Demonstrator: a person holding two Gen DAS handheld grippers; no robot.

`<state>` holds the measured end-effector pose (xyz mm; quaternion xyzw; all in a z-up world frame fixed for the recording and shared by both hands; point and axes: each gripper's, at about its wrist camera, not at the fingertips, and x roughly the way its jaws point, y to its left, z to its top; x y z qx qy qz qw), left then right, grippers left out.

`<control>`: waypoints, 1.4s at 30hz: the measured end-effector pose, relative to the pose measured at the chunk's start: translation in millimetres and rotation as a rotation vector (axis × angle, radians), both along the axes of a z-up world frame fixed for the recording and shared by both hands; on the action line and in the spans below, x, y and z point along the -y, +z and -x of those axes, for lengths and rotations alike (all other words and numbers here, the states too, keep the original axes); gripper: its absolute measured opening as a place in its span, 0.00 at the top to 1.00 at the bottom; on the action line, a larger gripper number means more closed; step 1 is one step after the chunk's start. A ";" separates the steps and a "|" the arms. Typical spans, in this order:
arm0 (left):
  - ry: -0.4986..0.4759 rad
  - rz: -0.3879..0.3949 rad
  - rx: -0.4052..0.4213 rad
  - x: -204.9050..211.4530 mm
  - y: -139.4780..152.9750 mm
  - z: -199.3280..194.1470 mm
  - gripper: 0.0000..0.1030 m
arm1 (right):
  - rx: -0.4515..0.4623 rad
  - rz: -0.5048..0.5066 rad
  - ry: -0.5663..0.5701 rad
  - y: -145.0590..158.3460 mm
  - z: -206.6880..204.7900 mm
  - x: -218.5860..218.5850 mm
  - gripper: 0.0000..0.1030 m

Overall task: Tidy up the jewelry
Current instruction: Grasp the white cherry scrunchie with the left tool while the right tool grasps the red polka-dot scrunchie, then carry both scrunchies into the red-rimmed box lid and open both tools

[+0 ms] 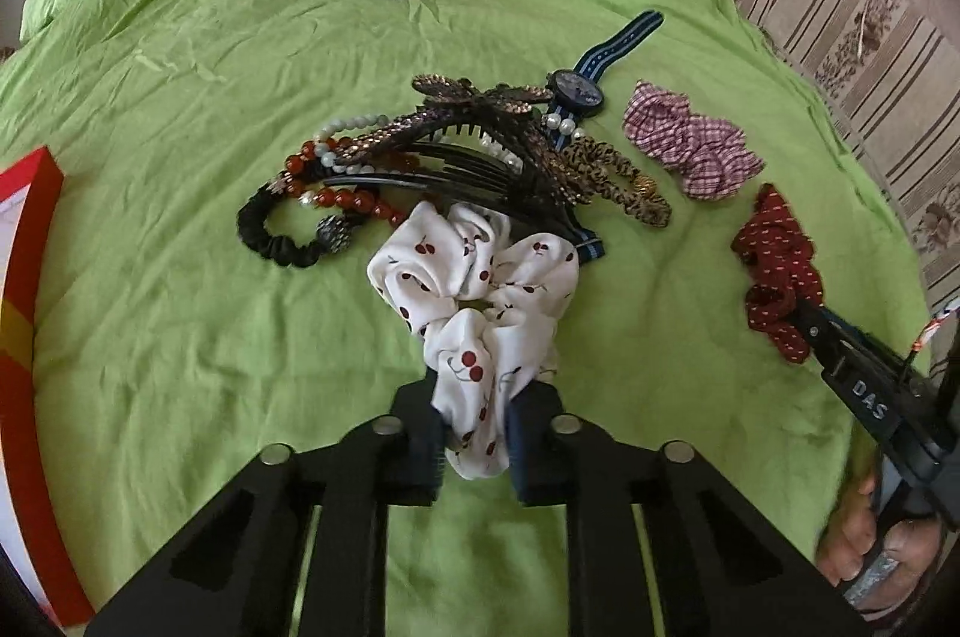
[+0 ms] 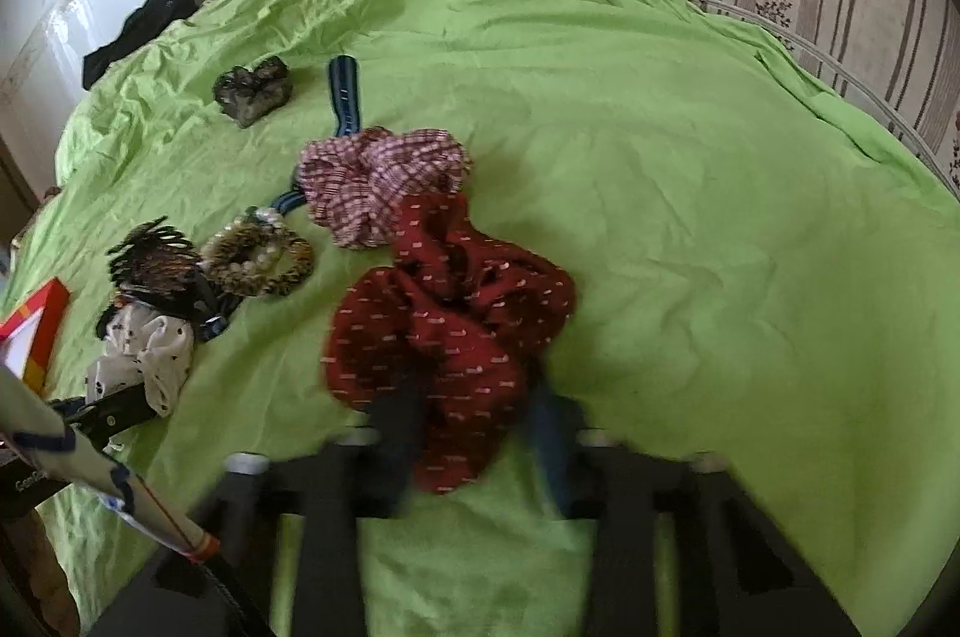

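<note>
Left wrist: white scrunchie [image 1: 474, 301] pinched in left hand-held gripper [image 1: 474, 448].

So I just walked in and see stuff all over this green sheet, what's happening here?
A person is sorting hair accessories and jewelry with two handheld grippers. The left gripper is shut on the white cherry-print scrunchie at the near edge of the tangled pile, and the right gripper is shut on the dark red dotted scrunchie. The watch, beads and comb clip lie on the green sheet.
</note>
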<state>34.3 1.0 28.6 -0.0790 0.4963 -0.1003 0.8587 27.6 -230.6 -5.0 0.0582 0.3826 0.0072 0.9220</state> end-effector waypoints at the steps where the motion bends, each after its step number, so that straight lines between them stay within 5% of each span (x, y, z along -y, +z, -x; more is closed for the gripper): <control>1: 0.004 0.003 0.006 -1.9 3.8 4.6 0.86 | 0.012 -0.007 0.002 3.4 4.2 -0.2 0.87; 9: 0.019 0.022 0.081 -21.9 45.5 56.6 0.86 | 0.059 0.001 0.016 29.6 38.2 -10.7 0.88; 17: 0.062 -0.079 0.216 -51.0 79.8 106.5 0.86 | 0.111 0.050 0.072 60.6 73.6 -39.3 0.88; 22: 0.165 -0.113 0.263 -103.3 88.8 125.8 0.86 | 0.128 0.104 0.149 75.0 85.7 -74.6 0.88; 35: 0.503 -0.205 0.192 -280.2 66.1 111.2 0.86 | 0.055 0.124 0.445 70.4 93.5 -226.2 0.88; 42: 0.652 -0.165 0.130 -369.1 46.6 84.3 0.86 | -0.005 0.090 0.619 55.6 88.7 -320.5 0.88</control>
